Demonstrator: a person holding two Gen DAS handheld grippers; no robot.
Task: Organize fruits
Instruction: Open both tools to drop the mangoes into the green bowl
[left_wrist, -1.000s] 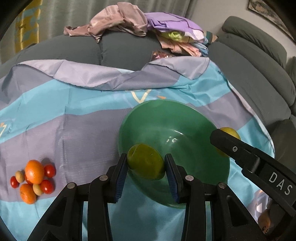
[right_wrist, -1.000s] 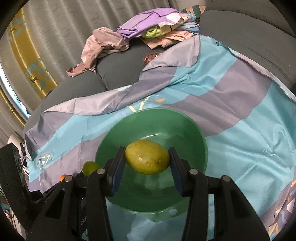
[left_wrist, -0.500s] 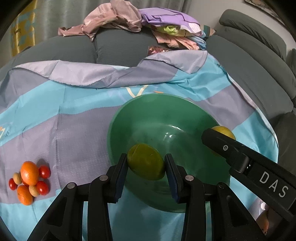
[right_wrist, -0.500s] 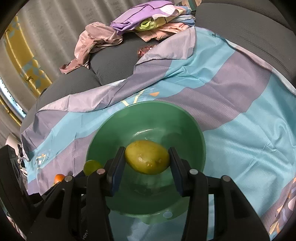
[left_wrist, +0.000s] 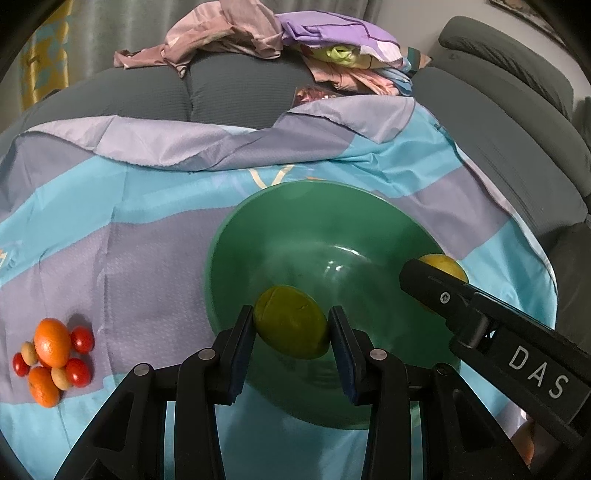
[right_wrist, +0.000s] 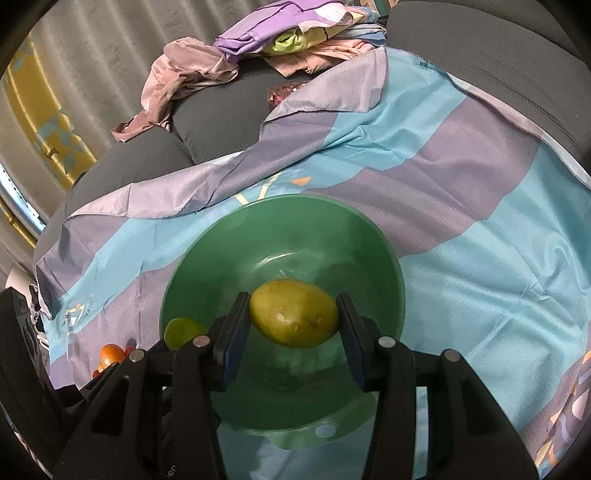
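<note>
Surface: striped cloth (left_wrist: 155, 236) on grey sofa (left_wrist: 236, 88).
Bowl (left_wrist: 295, 236): on cloth.
Left tongs (left_wrist: 291, 328): clenched on green fruit (left_wrist: 290, 326) over bowl.
Right tongs (right_wrist: 293, 319): clenched on yellow fruit (right_wrist: 293, 317) over bowl.

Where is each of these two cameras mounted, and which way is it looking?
Left wrist: rides the left gripper, looking down its fingers at a dark green fruit it clamps over the green plastic bowl; the right gripper shows.
Right wrist: rides the right gripper, clamping a yellow-green mango.
Shared: bowl, striped blue-purple cloth.
</note>
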